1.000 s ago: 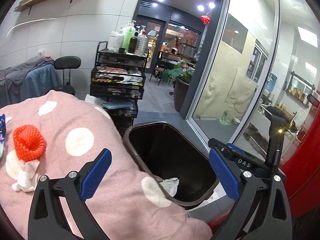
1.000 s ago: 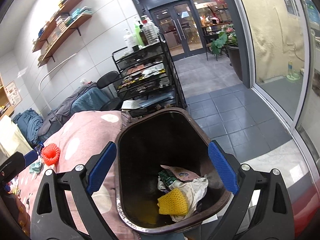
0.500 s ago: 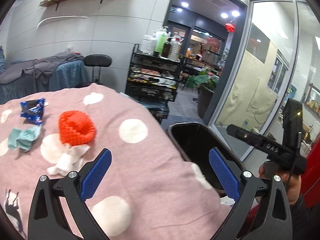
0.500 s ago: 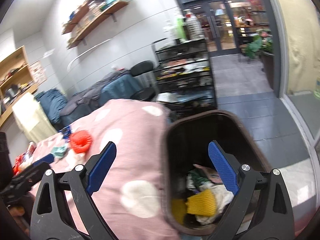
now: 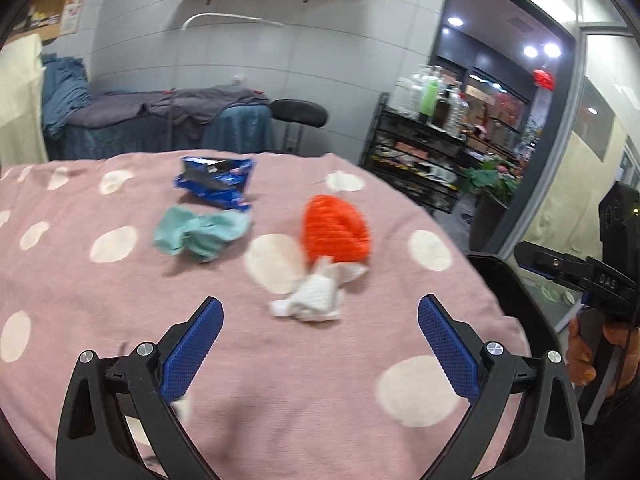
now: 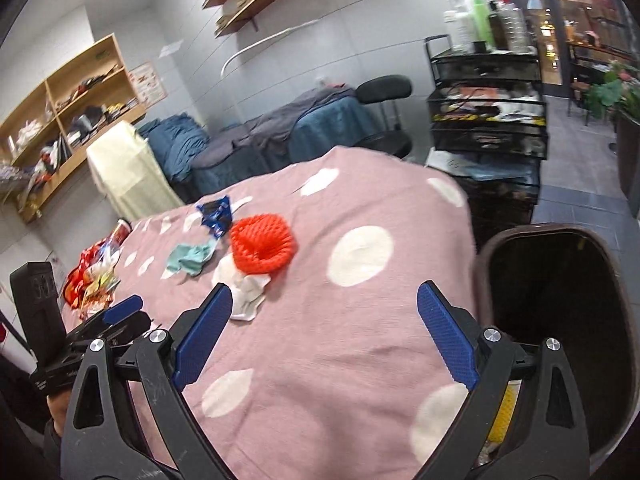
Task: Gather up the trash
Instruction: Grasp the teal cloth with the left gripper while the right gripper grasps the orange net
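Hovering over the pink dotted cover, left gripper and right gripper fingers both spread, gripping nothing; orange foam net touching white tissue, beside teal tissue and blue wrapper; bin standing alongside.

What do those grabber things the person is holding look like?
Each gripper, left and right, has a black Y-shaped frame with silver bolts and two textured blue pads. The right one's black body bears white "DAS" lettering. A bare hand grips its handle.
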